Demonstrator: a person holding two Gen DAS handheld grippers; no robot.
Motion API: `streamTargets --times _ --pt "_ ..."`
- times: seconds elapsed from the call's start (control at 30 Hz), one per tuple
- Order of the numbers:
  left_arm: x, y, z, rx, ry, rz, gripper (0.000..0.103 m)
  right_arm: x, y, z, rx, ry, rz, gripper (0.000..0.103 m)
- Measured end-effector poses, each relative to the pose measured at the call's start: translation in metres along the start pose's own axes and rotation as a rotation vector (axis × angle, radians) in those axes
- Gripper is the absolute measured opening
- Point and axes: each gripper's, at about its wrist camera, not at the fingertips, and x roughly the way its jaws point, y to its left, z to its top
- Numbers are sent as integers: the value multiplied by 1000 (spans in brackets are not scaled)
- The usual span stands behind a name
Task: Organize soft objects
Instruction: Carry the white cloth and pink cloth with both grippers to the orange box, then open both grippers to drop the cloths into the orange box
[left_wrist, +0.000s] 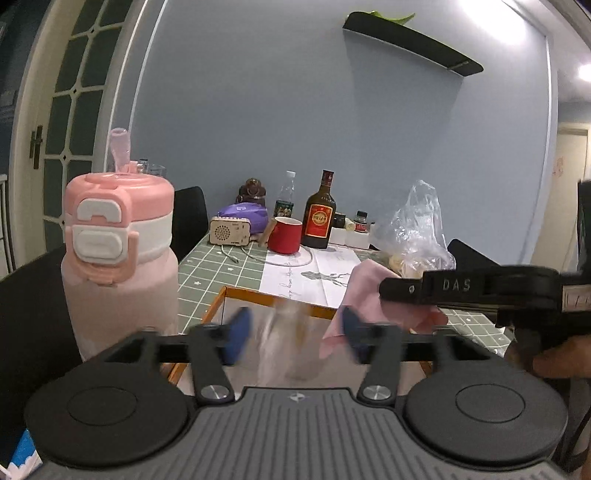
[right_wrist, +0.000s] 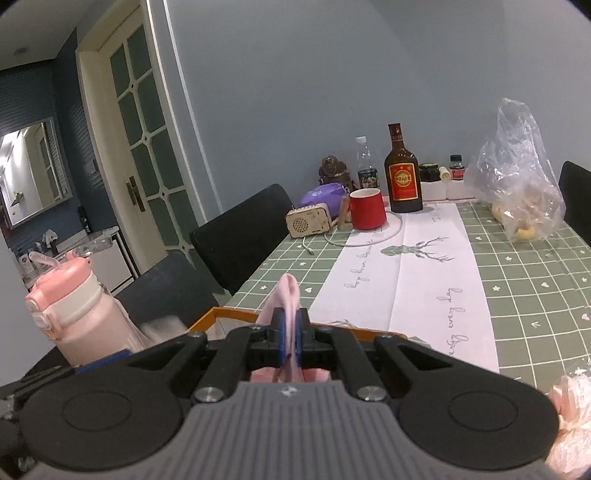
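Note:
In the right wrist view my right gripper (right_wrist: 291, 339) is shut on a pink cloth (right_wrist: 286, 295), which sticks up between the blue pads. The left wrist view shows that same gripper (left_wrist: 388, 291) from the side, with the pink cloth (left_wrist: 364, 295) hanging below it. My left gripper (left_wrist: 295, 336) is open, its blue pads wide apart. Between them is a blurred pale shape (left_wrist: 284, 339), and neither pad touches it. Both grippers hover over an orange-rimmed tray (left_wrist: 266, 295) at the table's near edge, whose rim (right_wrist: 236, 314) also shows in the right wrist view.
A tall pink water bottle (left_wrist: 118, 258) stands close on the left. Farther back on the green checked table are a red mug (right_wrist: 367, 208), a brown bottle (right_wrist: 402, 177), a small radio (right_wrist: 308, 221) and a clear plastic bag (right_wrist: 517, 184). A frilly pink item (right_wrist: 569, 410) lies at the right.

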Motion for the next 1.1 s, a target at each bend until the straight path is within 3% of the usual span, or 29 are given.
streamTargets --times 0.07,0.27,0.47,0.7,0.77,0.8,0.83,0.93,1.1 --pt "-3 0 -1 -12 -35 -14 89 2 -1 0 -2 10 2 3" --pt "3 5 -1 -72 -2 -56 89 15 3 -6 -33 86 9 3" --pt "10 2 -2 -36 31 -15 89 27 4 -11 -54 145 -14 3" --pt "18 12 -2 -109 82 35 89 27 9 -14 -75 157 -45 11" --pt "21 14 -2 -131 99 64 88 26 10 -12 -68 153 -66 32" --pt "22 14 -2 -138 109 76 87 23 10 -11 -60 145 -68 48" --pt "24 15 -2 -146 116 82 86 21 10 -10 -57 136 -67 55" --pt "25 17 -3 -154 120 85 86 15 11 -8 -63 115 -69 72" --pt "26 19 -4 -151 124 77 86 10 8 -4 -64 80 -99 89"
